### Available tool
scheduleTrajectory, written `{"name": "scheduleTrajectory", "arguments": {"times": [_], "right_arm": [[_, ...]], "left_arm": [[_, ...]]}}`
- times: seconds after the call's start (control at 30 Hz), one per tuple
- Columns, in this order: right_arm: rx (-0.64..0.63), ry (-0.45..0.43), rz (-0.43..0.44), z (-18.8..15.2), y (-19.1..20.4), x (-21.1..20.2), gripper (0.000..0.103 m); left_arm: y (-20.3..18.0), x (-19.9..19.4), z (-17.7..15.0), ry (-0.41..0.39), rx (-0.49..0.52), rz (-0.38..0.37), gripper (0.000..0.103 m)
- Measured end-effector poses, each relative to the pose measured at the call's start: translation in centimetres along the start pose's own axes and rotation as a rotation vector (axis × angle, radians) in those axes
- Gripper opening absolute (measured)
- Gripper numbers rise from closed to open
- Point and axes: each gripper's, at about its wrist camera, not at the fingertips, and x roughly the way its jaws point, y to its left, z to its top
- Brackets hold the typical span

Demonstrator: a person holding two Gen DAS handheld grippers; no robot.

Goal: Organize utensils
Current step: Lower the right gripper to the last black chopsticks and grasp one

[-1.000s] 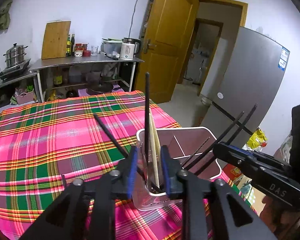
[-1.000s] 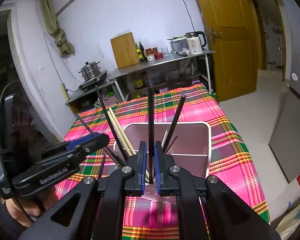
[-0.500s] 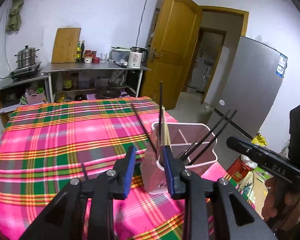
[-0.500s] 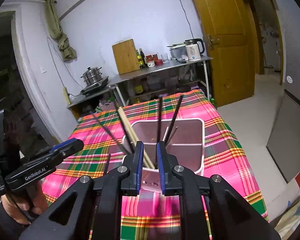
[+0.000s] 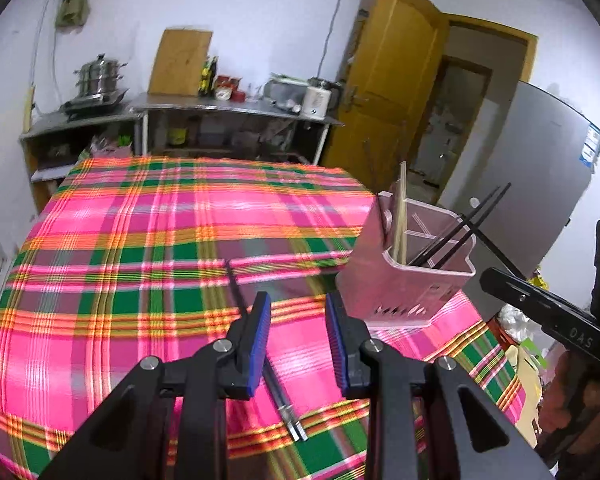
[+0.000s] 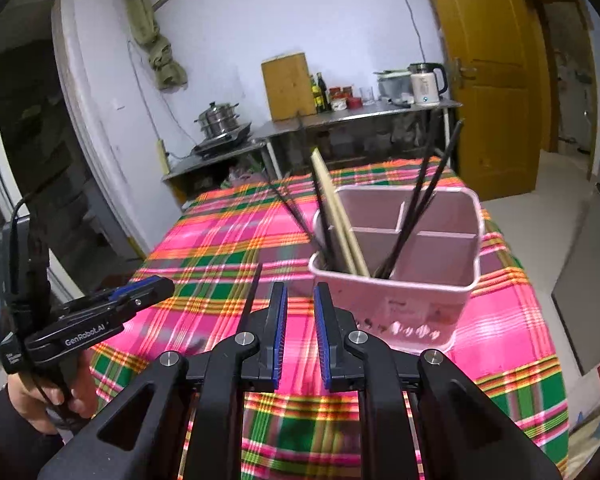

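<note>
Readable text, 2 items:

1. "DAS" – white caps on black body of right gripper [image 5: 548, 312], seen in left wrist view at approx 4 o'clock of frame. Nothing else legible on that body.

2. "GenRobot.AI" – white print on black side of left gripper [image 6: 100, 316], right wrist view, approx 8 o'clock. Small white label just below it near the handle: print too small to read.

Blue/white sticker on fridge [image 5: 548, 184] upper corner, 2 o'clock in left wrist view: text blurred, illegible.

Bottles and jars on far shelf: labels unreadable.
</note>
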Motion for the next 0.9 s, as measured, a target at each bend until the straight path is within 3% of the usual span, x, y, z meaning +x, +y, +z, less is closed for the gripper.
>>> {"name": "scheduleTrajectory", "arguments": {"times": [0.4, 0.9], "right_arm": [[-0.022, 0.078, 0.039, -1.8, 1.0, 3.4, 0.014], [-0.026, 0.16, 0.069, -3.1, 0.7, 7.4, 0.014]], "left_arm": [[2.6, 4.4, -3.0, 0.107, -0.067, 0.053, 0.029], [4.2, 11.5, -3.9, 0.211, -0.099, 0.111, 0.029]]}}
